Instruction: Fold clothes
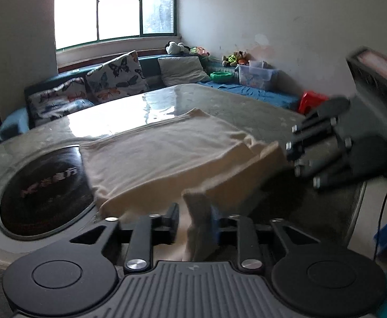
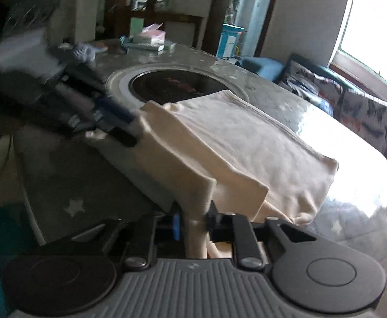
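Cream garment (image 1: 167, 156), partly folded, lies on the glass-topped table (image 1: 219, 98); far portion flat on the surface, near edge lifted clear of it by both grippers. Round black inset hob (image 1: 45, 193) sits in the table just beside the garment; one corner of the cloth overlaps its rim in the right wrist view. Sofa with butterfly-print cushions (image 1: 116, 75) stands beyond the table under the window (image 1: 114, 10). Left gripper (image 1: 194, 222): fingers pressed together on a bunched fold of the near edge, cloth hanging down between them. Right gripper (image 2: 193, 222): likewise clamped on the garment's other near corner, fabric pinched upright between the pads. Cloth between the two grips sags slightly. Both views motion-blurred at the opposite gripper
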A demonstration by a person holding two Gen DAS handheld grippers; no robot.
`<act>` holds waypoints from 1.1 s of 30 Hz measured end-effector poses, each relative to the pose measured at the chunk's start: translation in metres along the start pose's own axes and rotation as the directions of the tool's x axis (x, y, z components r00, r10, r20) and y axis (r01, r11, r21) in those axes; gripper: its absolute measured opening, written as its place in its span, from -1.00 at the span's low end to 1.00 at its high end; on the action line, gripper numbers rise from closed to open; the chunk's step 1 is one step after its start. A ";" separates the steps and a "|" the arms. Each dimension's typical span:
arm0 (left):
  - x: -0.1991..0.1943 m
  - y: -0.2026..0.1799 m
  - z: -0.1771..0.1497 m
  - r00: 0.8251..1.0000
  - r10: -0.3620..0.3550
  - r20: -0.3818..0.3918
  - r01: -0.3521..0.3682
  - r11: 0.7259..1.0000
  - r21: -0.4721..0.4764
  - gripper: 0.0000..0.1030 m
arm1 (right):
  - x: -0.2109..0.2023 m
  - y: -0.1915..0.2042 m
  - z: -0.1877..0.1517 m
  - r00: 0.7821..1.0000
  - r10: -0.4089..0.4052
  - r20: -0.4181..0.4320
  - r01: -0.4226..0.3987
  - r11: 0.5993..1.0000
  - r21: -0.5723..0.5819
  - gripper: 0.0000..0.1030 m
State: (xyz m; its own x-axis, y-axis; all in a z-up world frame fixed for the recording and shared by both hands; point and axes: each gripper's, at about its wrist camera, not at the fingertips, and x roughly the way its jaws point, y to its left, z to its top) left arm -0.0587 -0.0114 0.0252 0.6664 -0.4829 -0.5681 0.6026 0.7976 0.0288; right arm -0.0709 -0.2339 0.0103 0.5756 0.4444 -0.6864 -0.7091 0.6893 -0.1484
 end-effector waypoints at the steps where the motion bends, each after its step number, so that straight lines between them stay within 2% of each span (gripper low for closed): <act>1: -0.002 0.000 -0.004 1.000 0.002 -0.003 -0.002 1.000 0.012 -0.41 | -0.001 0.000 0.000 1.000 -0.001 0.004 0.001 1.000 0.008 -0.73; 9: -0.005 -0.004 -0.026 0.996 0.083 -0.025 -0.078 0.986 0.150 -0.39 | -0.006 -0.004 0.003 0.999 -0.014 0.037 0.011 0.997 0.073 -0.78; 10: -0.005 -0.005 -0.027 0.995 0.092 -0.022 -0.088 0.982 0.167 -0.43 | -0.006 -0.005 0.003 0.999 -0.015 0.041 0.012 0.997 0.081 -0.79; 11: -0.005 -0.006 -0.028 0.996 0.091 -0.020 -0.086 0.981 0.172 -0.55 | -0.007 -0.005 0.003 0.999 -0.017 0.045 0.013 0.996 0.090 -0.80; 13: -0.007 -0.007 -0.029 0.997 0.082 -0.012 -0.079 0.983 0.163 -0.76 | -0.008 -0.006 0.004 0.998 -0.021 0.053 0.015 0.994 0.106 -0.80; 14: -0.009 -0.007 -0.029 0.997 0.080 -0.004 -0.078 0.985 0.155 -0.80 | -0.009 -0.007 0.004 0.998 -0.022 0.057 0.016 0.993 0.114 -0.81; 20: -0.033 -0.007 -0.021 0.997 0.058 0.044 -0.062 0.993 0.100 -0.84 | -0.030 0.000 0.005 0.993 -0.030 0.113 0.018 0.994 0.111 -0.82; 24: -0.065 -0.014 -0.016 0.998 0.022 0.056 -0.027 0.997 0.077 -0.84 | -0.062 0.010 0.005 0.991 0.019 0.136 -0.031 0.996 0.086 -0.82; 28: -0.096 -0.028 -0.017 0.999 -0.009 0.053 0.004 0.996 0.094 -0.84 | -0.097 0.025 0.005 0.988 0.074 0.135 -0.083 0.994 0.064 -0.82; 31: -0.100 -0.028 -0.013 0.998 -0.013 0.054 0.008 0.995 0.095 -0.84 | -0.113 0.033 0.007 0.988 0.104 0.115 -0.112 0.991 0.073 -0.83; 33: -0.092 -0.022 -0.006 0.998 0.000 0.066 -0.007 0.996 0.093 -0.84 | -0.112 0.031 0.010 0.990 0.095 0.108 -0.103 0.992 0.071 -0.83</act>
State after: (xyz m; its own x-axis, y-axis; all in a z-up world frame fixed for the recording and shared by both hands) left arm -0.1362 0.0176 0.0724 0.6941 -0.5053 -0.5127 0.6364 0.7636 0.1091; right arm -0.1533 -0.2570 0.0897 0.5459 0.5672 -0.6166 -0.7342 0.6784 -0.0260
